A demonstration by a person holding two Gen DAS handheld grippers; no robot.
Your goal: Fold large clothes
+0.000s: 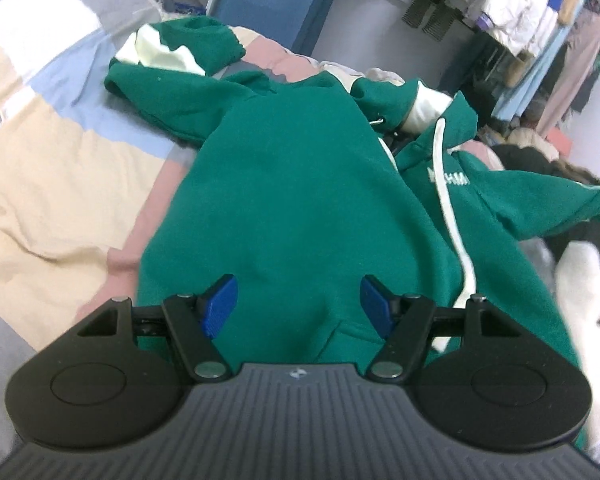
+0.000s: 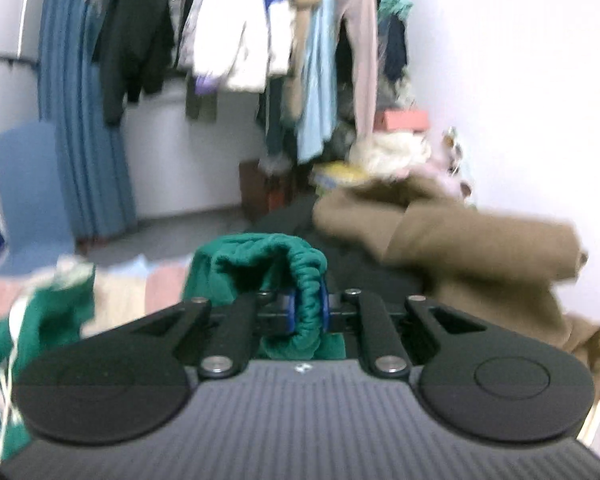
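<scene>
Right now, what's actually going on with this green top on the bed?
A person is working a claw in each hand on a green fleece hoodie with a white drawstring, spread over a pastel patchwork bedspread. The right claw is shut on the hoodie's ribbed green cuff, which sits bunched between its blue pads above the bed. The left claw is open above the hoodie's lower body, gripping nothing. No fold looks finished yet.

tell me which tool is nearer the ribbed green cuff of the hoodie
Right. The right tool is shut on the ribbed green cuff, pinching it between its pads. The left tool hangs open over the hoodie's body, gripping nothing.
</scene>
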